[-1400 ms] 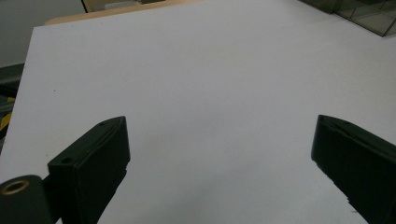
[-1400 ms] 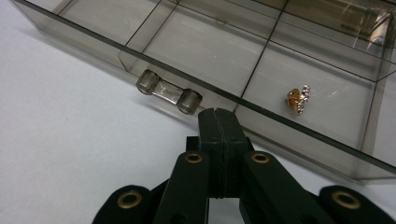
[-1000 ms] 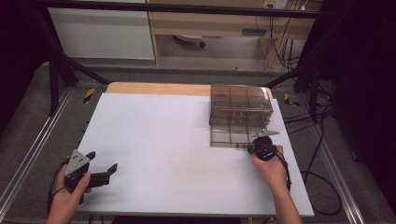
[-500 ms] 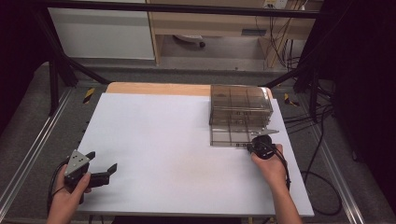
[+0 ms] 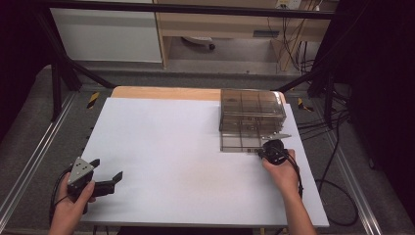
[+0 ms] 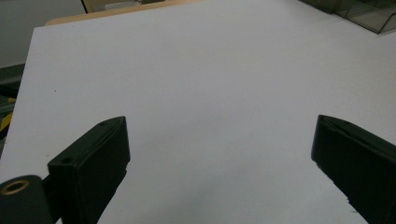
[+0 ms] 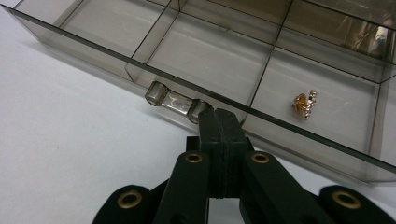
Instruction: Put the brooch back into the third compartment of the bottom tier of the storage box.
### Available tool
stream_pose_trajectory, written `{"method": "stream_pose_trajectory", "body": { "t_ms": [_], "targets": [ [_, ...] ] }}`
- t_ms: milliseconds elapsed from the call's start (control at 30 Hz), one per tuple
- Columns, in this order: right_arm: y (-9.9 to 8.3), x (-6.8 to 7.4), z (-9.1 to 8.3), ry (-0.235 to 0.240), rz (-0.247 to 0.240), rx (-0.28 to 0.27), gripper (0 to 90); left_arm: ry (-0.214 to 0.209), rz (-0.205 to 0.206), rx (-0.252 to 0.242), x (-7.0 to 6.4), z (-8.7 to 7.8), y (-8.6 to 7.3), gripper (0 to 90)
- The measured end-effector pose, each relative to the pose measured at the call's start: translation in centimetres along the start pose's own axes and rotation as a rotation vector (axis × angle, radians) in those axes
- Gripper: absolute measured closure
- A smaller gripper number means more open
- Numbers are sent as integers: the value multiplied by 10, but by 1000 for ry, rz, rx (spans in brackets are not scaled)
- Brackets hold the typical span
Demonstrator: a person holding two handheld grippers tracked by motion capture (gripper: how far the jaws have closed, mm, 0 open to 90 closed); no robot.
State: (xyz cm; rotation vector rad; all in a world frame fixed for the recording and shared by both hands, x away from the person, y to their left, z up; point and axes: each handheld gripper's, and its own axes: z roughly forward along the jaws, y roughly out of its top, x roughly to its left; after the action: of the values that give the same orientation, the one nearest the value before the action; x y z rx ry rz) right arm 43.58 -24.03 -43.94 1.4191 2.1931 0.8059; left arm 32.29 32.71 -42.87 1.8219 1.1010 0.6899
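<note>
1. Two grippers are seen: the right gripper (image 7: 219, 122) is clenched on the drawer handle (image 7: 176, 100), its jaws pressed together over the handle's right end.
2. The drawer (image 5: 243, 142) is drawn partly out of the organizer (image 5: 252, 110), which stands at about 2 o'clock on the table (image 5: 186, 147); the right gripper (image 5: 266, 152) is held at the drawer's front edge.
3. The left gripper (image 5: 105, 174) is held wide open and empty at about 8 o'clock, well apart from the organizer; bare table is seen between its jaws (image 6: 219, 135).
4. A small gold trinket (image 7: 304, 104) lies in one drawer compartment, to the right of the handle.
5. The drawer is judged light, stiff and brittle, being thin smoked plastic, and smooth enough to slip.
6. Hold is best taken at the middle of the handle, so that the drawer is pulled straight and not skewed in its slot.
7. The organizer is likely to slide on the smooth table unless it is steadied.
</note>
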Motion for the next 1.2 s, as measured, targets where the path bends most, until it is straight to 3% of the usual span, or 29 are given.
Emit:
{"method": "stream_pose_trajectory", "body": {
  "t_ms": [1200],
  "targets": [
    [16, -11, 12, -31, -2, 28, 900, -2, 3, 5, -1, 1, 0, 45]
  ]
}}
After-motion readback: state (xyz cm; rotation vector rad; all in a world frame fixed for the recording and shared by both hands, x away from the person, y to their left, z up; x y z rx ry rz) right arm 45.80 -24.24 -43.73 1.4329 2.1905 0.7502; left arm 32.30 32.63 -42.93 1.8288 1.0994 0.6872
